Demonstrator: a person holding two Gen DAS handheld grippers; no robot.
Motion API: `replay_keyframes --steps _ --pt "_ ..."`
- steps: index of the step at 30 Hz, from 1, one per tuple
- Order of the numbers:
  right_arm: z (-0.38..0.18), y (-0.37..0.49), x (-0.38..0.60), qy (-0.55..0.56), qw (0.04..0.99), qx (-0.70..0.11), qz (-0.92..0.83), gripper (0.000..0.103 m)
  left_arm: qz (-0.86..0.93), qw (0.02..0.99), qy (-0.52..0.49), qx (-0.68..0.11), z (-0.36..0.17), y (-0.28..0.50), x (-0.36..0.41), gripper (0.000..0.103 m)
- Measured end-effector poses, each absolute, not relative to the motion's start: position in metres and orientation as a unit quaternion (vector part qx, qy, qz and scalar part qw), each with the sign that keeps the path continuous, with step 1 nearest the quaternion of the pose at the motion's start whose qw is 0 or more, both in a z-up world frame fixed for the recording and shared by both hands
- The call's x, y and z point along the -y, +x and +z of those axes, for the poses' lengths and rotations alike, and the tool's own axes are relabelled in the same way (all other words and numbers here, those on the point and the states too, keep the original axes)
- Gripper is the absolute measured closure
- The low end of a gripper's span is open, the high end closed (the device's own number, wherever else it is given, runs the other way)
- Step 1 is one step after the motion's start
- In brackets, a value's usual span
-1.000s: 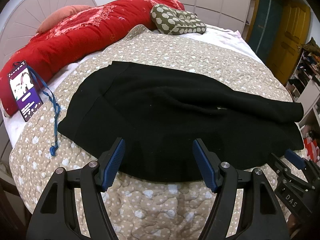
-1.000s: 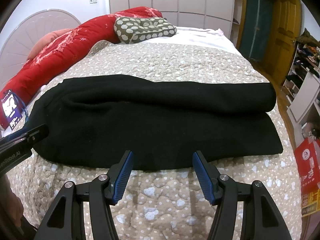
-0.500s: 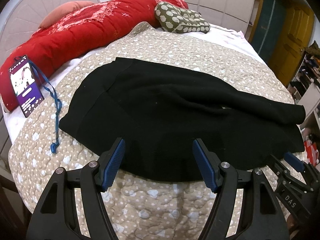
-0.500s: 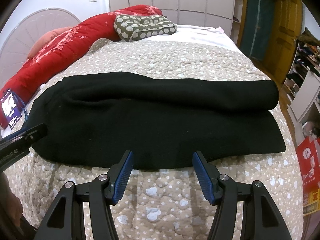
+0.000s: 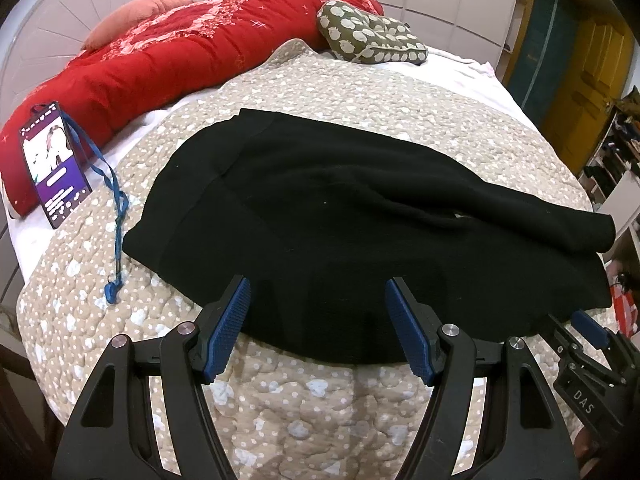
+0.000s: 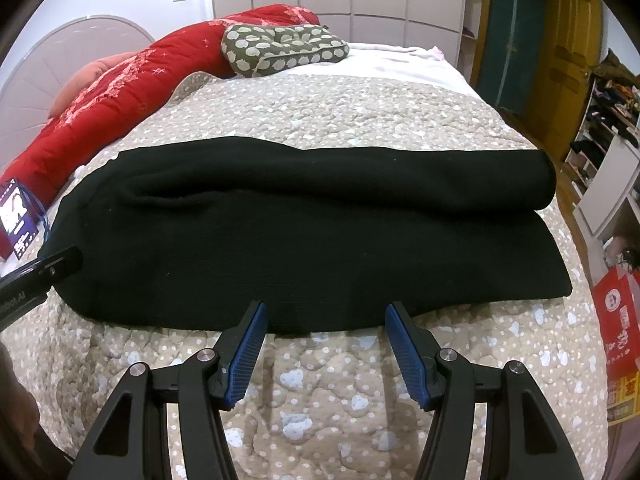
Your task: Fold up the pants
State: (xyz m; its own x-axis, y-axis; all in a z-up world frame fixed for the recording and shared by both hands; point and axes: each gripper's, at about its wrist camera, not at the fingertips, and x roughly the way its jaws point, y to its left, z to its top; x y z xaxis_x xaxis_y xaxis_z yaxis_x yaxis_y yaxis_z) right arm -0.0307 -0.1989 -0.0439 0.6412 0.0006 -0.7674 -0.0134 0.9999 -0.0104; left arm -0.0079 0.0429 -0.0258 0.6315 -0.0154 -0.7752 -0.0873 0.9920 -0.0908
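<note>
Bedspread of beige quilted cloth with pale dots [image 5: 320, 408] carries everything we see. Across it lie the black knit pants [image 6: 304, 240], one leg doubled over the other lengthwise, waistband toward the red padded quilt [image 5: 160, 60]. Our left gripper [image 5: 318, 320] and right gripper [image 6: 322, 344] hover at the near hem, jaws wide apart, gripping nothing. We judge the risk thus: pinching only the top layer, or snagging the bedspread beneath, would drag the stacked legs askew. A purple lanyard card [image 5: 54, 164] lies clear.
</note>
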Motion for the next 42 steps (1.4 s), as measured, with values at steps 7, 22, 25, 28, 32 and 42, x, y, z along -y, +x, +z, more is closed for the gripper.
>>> replay_keyframes --steps 7,22,25,28,32,42 --pt "-0.045 -0.031 0.211 0.001 0.905 -0.425 -0.001 0.044 0.026 0.898 -0.070 -0.434 -0.028 -0.008 -0.055 0.033" --pt "-0.050 -0.049 0.341 0.132 0.891 -0.434 -0.031 0.044 0.057 0.859 -0.220 -0.459 -0.057 -0.012 -0.137 0.033" --pt "-0.053 -0.039 0.352 0.186 0.888 -0.421 -0.027 0.043 0.056 0.866 -0.195 -0.456 -0.059 -0.004 -0.125 0.033" --pt "-0.056 -0.024 0.352 0.197 0.889 -0.411 -0.039 0.043 0.047 0.862 -0.194 -0.465 -0.062 0.009 -0.122 0.033" --pt "-0.057 -0.009 0.351 0.194 0.895 -0.398 -0.056 0.043 0.047 0.851 -0.228 -0.471 -0.063 0.021 -0.131 0.033" --pt "-0.040 -0.057 0.351 0.162 0.904 -0.395 -0.001 0.044 0.041 0.854 -0.214 -0.471 -0.062 0.020 -0.127 0.028"
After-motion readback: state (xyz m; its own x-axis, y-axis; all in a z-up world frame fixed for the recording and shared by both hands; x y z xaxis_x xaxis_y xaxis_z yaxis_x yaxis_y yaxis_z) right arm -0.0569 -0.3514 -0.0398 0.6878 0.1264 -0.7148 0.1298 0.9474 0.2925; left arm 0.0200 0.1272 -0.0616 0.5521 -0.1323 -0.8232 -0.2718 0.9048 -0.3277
